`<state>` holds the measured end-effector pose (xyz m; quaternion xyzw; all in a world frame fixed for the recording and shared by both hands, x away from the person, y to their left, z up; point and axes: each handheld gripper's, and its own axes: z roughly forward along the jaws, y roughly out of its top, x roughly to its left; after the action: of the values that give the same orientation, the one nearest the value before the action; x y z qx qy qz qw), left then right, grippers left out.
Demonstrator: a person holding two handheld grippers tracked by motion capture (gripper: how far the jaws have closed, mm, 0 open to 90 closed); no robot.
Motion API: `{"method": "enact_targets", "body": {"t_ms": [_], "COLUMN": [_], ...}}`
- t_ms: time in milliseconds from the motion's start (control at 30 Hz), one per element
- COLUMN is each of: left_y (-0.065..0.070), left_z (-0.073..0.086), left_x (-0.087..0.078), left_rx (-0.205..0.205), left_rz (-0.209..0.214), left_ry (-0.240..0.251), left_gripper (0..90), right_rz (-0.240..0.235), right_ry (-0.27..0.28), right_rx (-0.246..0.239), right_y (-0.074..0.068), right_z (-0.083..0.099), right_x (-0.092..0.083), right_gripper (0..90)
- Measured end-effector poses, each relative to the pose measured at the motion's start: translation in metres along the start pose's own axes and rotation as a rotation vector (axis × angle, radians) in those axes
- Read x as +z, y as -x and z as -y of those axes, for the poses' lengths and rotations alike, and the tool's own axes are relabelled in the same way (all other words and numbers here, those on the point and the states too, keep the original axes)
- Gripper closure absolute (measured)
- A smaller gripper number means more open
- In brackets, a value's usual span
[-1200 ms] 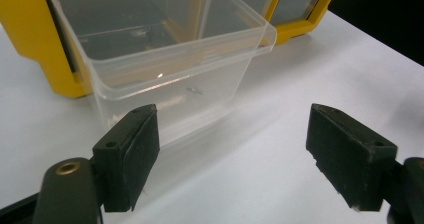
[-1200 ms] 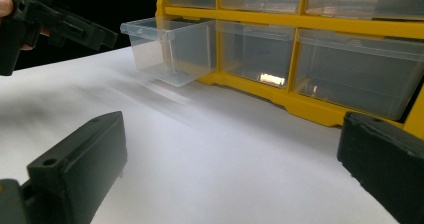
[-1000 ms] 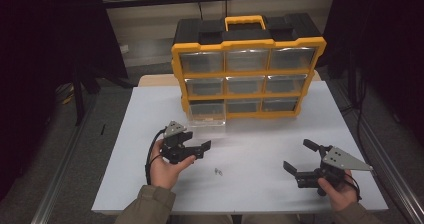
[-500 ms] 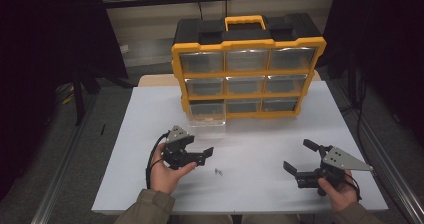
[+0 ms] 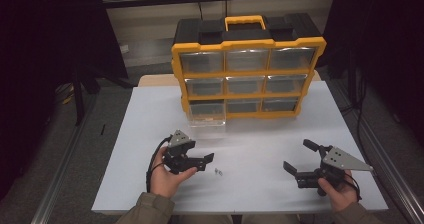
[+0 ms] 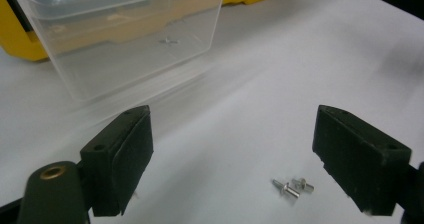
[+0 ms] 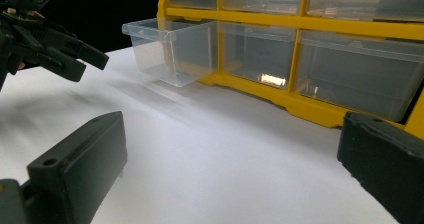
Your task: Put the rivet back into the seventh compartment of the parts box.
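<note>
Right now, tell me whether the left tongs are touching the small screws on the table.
Apart. The left gripper view shows the left tongs standing open, with the small screws lying on the white table between the jaws, bare tabletop on both sides.

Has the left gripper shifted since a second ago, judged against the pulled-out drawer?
Yes. The left gripper has moved slightly toward the near table edge, away from the clear drawer, beside the screws.

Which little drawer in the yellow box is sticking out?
The bottom-left drawer of the organizer. It juts forward over the table; the other eight sit flush.
</note>
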<state>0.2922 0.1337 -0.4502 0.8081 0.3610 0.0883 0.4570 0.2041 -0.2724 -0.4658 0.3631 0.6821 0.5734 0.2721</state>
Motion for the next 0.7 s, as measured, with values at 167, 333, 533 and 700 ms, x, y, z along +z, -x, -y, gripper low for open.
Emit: {"method": "enact_targets", "body": {"t_ms": [167,333,533,700], "left_y": [0.003,0.008,0.015,0.02], "left_z": [0.005,0.008,0.009,0.012], "left_x": [0.003,0.007,0.009,0.014], "left_rx": [-0.003,0.006,0.009,0.014], "left_rz": [0.015,0.038,0.074,0.093], "left_ry": [-0.031,-0.06,-0.096,-0.136], "left_gripper": [21.3,30.8,47.9,54.0], "right_rz": [-0.002,-0.002,-0.001,-0.003], "right_ry": [0.001,0.001,0.001,-0.002], "right_rx": [0.002,0.0,0.002,-0.004], "right_y": [0.0,0.0,0.0,0.0], "right_z": [0.0,0.0,0.0,0.0], "right_x": [0.0,0.001,0.001,0.001], "right_gripper": [0.0,0.0,0.0,0.0]}}
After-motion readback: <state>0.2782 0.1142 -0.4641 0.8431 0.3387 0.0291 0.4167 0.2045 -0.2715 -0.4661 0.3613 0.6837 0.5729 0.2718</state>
